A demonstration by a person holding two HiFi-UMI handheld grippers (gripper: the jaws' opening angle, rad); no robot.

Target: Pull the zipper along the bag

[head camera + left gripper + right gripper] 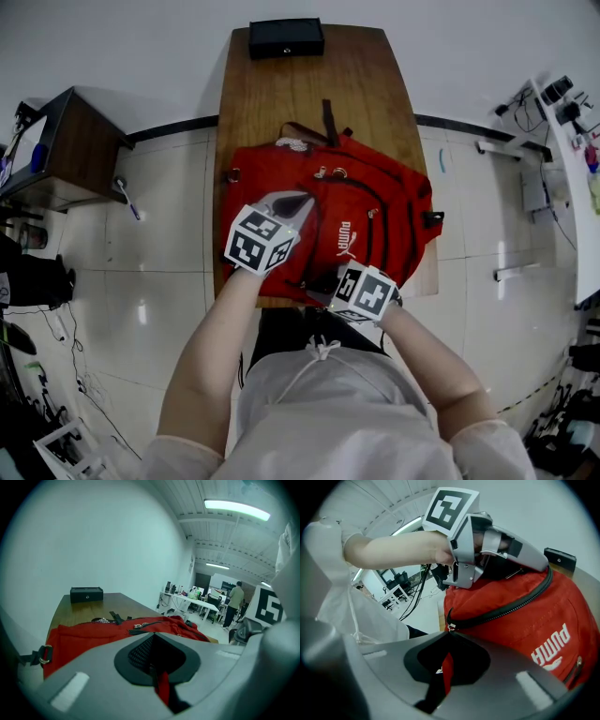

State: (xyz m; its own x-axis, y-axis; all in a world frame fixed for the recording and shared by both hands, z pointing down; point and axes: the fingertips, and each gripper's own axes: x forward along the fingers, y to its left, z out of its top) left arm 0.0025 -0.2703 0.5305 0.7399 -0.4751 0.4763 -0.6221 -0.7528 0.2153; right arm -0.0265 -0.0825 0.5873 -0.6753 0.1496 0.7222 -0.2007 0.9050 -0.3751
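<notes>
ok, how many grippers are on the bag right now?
2. The left gripper pinches the red bag at its top fabric; the right gripper is shut on the zipper pull at the near edge.

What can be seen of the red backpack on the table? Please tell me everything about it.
The backpack is made of red fabric. It has black zippers curving over its front, a white printed logo and dark straps at its far end. It lies flat, front up, on the wooden table. The left gripper is shut on red fabric at its left side. The right gripper pinches a red strip beside the zipper slider at the near edge.
</notes>
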